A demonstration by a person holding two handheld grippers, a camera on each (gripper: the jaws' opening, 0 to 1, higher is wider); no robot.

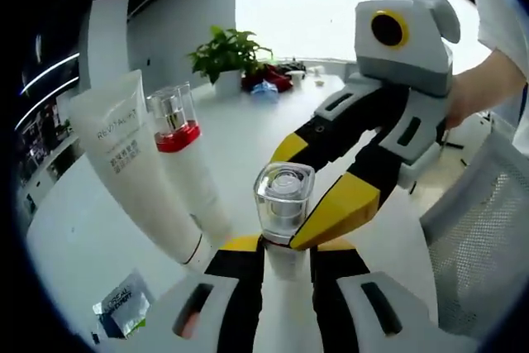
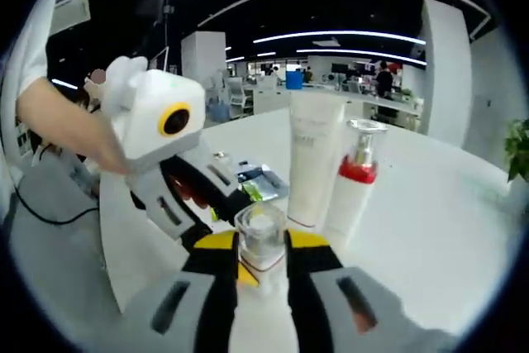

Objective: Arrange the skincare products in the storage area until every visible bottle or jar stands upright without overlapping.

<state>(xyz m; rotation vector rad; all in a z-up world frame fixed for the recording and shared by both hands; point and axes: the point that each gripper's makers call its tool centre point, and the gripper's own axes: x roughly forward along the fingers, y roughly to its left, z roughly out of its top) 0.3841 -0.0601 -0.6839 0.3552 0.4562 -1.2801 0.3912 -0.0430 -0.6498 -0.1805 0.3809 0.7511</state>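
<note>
A white bottle with a clear square cap (image 1: 283, 196) stands at the middle of the white surface (image 1: 248, 134), pinched on its body between the yellow-tipped jaws of the left tool (image 1: 285, 247); in the right gripper view the same bottle (image 2: 260, 241) sits between the jaws of the right tool (image 2: 261, 255), which close on it just under the cap. The right tool also reaches into the left gripper view from the right, its yellow tip against the cap. Just beside the bottle stand a white tube (image 1: 136, 167) and, touching it, a white pump bottle with a red collar (image 1: 183, 163), both upright. A small sachet (image 1: 124, 307) lies flat near the tube. Farther back sits a potted plant (image 1: 227, 59).
</note>
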